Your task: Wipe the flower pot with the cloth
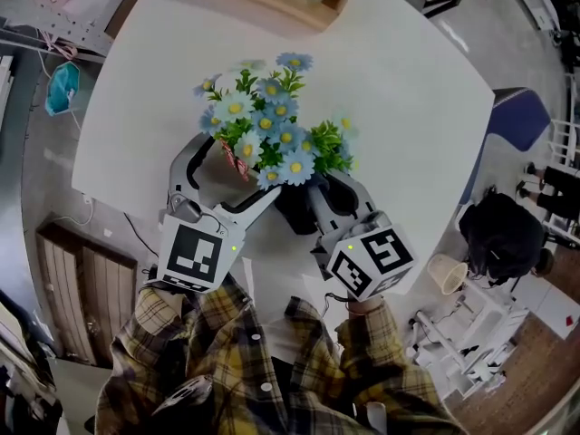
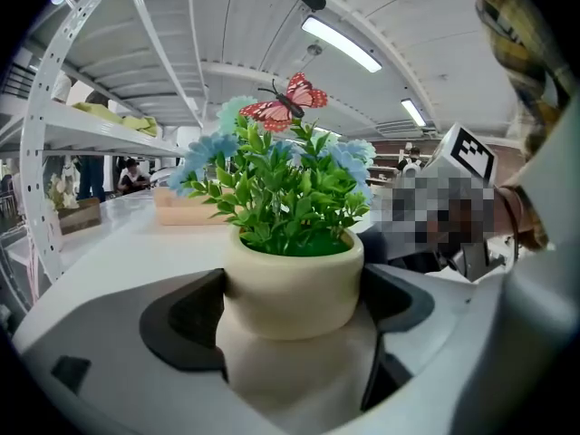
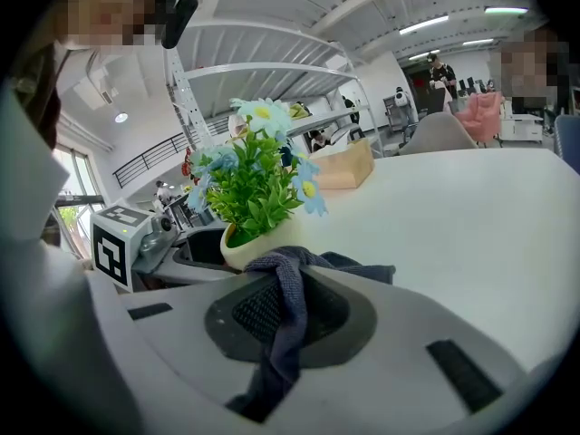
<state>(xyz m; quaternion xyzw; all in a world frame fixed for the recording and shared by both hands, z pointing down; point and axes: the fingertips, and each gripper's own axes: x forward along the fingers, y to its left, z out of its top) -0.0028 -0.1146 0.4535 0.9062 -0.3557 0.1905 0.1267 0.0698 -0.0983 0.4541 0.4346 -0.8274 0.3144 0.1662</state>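
Well, the white table (image 1: 408, 107) carries the flower pot (image 2: 292, 288) near its 6 o'clock edge. From 7 o'clock the left tool (image 1: 231, 172) stands wide open astride the pot. From 5 o'clock the right tool (image 1: 333, 193) is clamped on the grey cloth (image 3: 288, 306), close beside it.

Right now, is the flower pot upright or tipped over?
Upright. In the left gripper view the flower pot shows a level rim, with the plant rising straight up from it.
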